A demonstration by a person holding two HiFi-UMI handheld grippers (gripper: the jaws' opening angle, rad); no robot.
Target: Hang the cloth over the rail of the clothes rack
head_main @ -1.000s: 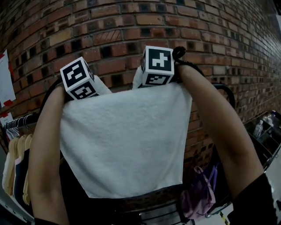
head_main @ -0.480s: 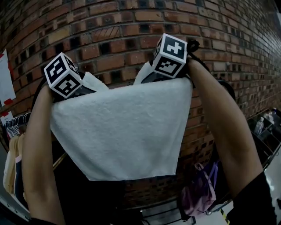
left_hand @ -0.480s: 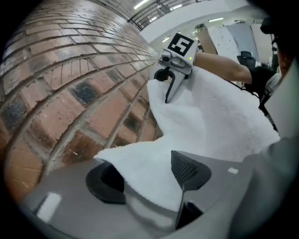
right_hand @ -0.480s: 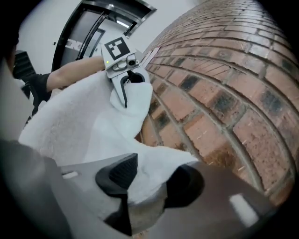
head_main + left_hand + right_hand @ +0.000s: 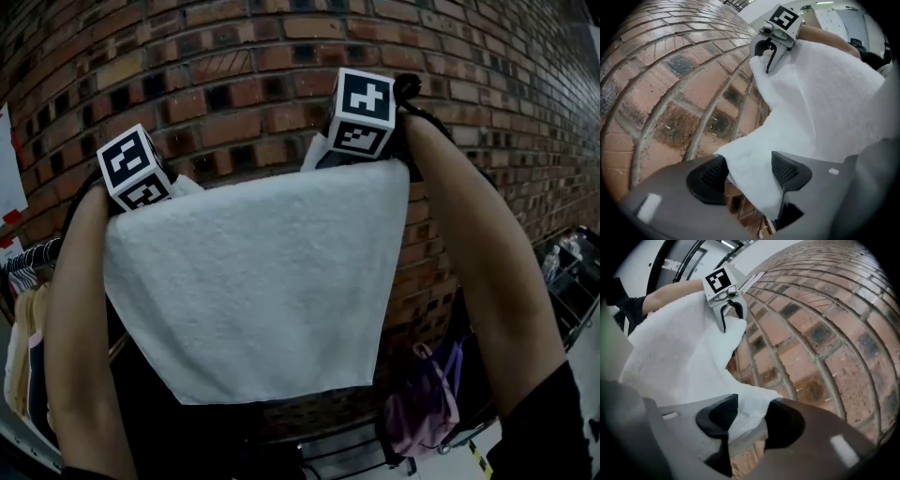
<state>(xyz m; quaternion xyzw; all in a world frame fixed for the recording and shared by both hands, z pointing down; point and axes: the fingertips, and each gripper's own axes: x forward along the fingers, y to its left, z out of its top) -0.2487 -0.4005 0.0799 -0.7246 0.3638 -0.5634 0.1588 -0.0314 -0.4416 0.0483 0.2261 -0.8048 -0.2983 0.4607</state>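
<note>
A white cloth (image 5: 253, 281) hangs spread flat in front of the brick wall, its top edge stretched between my two grippers. The rail is hidden behind it. My left gripper (image 5: 749, 168) is at the cloth's upper left corner under its marker cube (image 5: 136, 169). Its jaws stand apart and the cloth corner (image 5: 750, 159) lies loose between the pads. My right gripper (image 5: 752, 416) is at the upper right corner by its cube (image 5: 364, 112). It is open too, with the cloth corner (image 5: 750, 401) draped between its pads. Each gripper view shows the other gripper at the far corner.
The brick wall (image 5: 234, 84) stands close behind the cloth. Garments on hangers (image 5: 28, 347) are at the lower left. A purple backpack (image 5: 422, 412) sits low at the right, with a dark cart (image 5: 572, 272) beyond it. White paper (image 5: 9, 159) is on the wall at the left.
Both grippers have moved apart, the left one leftward and the right one up and right. The cloth's top edge is now stretched wider and straighter.
</note>
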